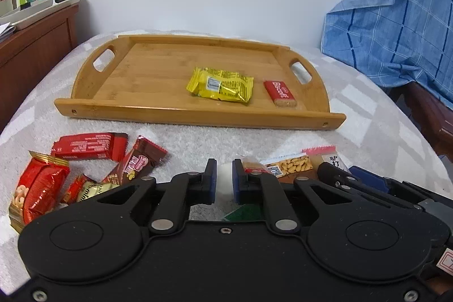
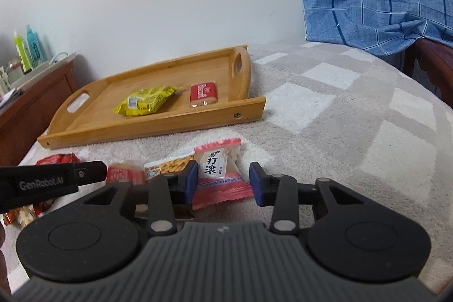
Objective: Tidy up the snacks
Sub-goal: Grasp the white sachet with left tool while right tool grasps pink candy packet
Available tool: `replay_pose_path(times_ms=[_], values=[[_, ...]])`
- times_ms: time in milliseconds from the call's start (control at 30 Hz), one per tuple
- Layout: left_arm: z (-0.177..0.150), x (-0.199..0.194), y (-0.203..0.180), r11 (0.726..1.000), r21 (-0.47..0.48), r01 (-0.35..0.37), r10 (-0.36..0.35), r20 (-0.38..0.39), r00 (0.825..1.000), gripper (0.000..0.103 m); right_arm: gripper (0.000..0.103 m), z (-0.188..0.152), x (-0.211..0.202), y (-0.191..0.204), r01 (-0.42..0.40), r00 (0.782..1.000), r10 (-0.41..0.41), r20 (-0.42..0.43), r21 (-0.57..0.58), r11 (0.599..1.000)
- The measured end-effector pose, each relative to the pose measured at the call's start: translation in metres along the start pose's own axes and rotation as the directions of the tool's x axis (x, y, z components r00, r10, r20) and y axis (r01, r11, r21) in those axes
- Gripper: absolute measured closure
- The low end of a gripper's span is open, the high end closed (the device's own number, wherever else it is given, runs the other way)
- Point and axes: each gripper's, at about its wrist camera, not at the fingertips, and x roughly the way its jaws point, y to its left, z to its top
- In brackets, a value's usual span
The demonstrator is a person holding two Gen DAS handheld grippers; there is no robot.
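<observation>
Nearest, left tongs sit low over the near edge of the worktop, which is covered in a checked fleece. Their blue pads are drawn together to a narrow slit. Something pale shows in it, though wrapper or fleece I cannot tell.

At the near left corner lies a heap of snacks: a red cashew bag, a red bar and a brown wafer bar. Just right of the left tongs is a peanut packet.

Beside it, the right tongs stand apart around a pink-and-white packet, the right pad clear of it.

Toward the far edge rests a wooden tray holding a yellow packet and, right of it, a red biscuit pack. Past the right edge hangs a blue checked cloth.
</observation>
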Motion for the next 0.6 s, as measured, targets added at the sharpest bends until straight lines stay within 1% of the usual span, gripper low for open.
replay_pose_path(times_ms=[133, 233, 300, 333, 367, 467, 600], values=[[-0.002, -0.002, -0.001, 1.000, 0.024, 0.008, -0.008, -0.013, 1.000, 0.090, 0.060, -0.002, -0.001, 0.002, 0.009, 1.000, -0.009, 0.004, -0.013, 1.000], [-0.008, -0.003, -0.003, 0.999, 0.039, -0.004, 0.005, -0.014, 1.000, 0.088, 0.059, -0.006, -0.004, 0.003, 0.023, 1.000, -0.023, 0.003, -0.020, 1.000], [-0.011, -0.003, -0.004, 0.999, 0.045, -0.010, 0.011, -0.014, 1.000, 0.077, 0.056, -0.008, -0.005, 0.002, 0.033, 0.999, -0.033, -0.005, -0.021, 0.999], [-0.013, -0.003, -0.005, 0.999, 0.050, -0.017, 0.018, -0.014, 1.000, 0.065, 0.050, -0.010, -0.005, 0.002, 0.038, 0.999, -0.038, -0.006, -0.022, 0.999], [-0.014, -0.002, -0.006, 0.998, 0.056, -0.028, 0.029, -0.012, 1.000, 0.058, 0.041, -0.010, -0.006, 0.002, 0.042, 0.999, -0.042, -0.002, -0.026, 0.999], [-0.014, 0.001, -0.006, 0.998, 0.055, -0.029, 0.030, -0.012, 0.999, 0.053, 0.037, -0.011, -0.005, 0.005, 0.065, 0.998, -0.065, 0.011, -0.057, 0.996], [-0.011, 0.007, -0.006, 0.999, 0.038, -0.027, 0.028, -0.014, 1.000, 0.052, 0.037, -0.010, -0.003, 0.007, 0.074, 0.997, -0.073, 0.016, -0.064, 0.995]])
